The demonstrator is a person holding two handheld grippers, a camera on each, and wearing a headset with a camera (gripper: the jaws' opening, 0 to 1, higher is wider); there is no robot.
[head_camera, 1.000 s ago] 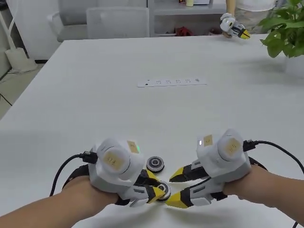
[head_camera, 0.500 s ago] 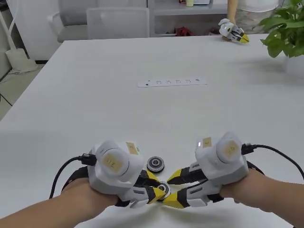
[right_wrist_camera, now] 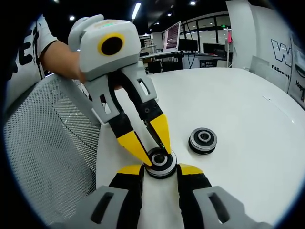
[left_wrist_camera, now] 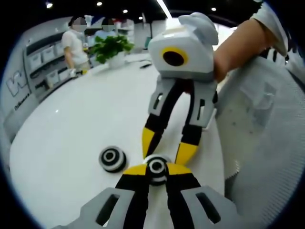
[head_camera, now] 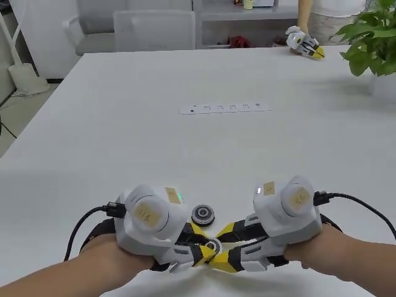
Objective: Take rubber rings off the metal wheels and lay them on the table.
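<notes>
The left tongs (right_wrist_camera: 153,147) clench a small metal wheel (right_wrist_camera: 160,163) at the white worktop's (head_camera: 185,148) near edge. The right tongs (left_wrist_camera: 166,151) straddle the same wheel, jaws against its sides, grip unclear. Yellow jaw tips partly cover its dark rubber ring (right_wrist_camera: 151,169). Just beyond the wheel lies a second wheel (right_wrist_camera: 202,140), and far beyond, a power strip (head_camera: 225,108).

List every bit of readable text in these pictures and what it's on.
"W": wall panel, right gripper view; smaller line below blurred.
"W": wall, left gripper view; line below blurred.
White strip on the table: marks too small.
Yellow sticker on the left tongs, another on the right tongs: unreadable.
</notes>
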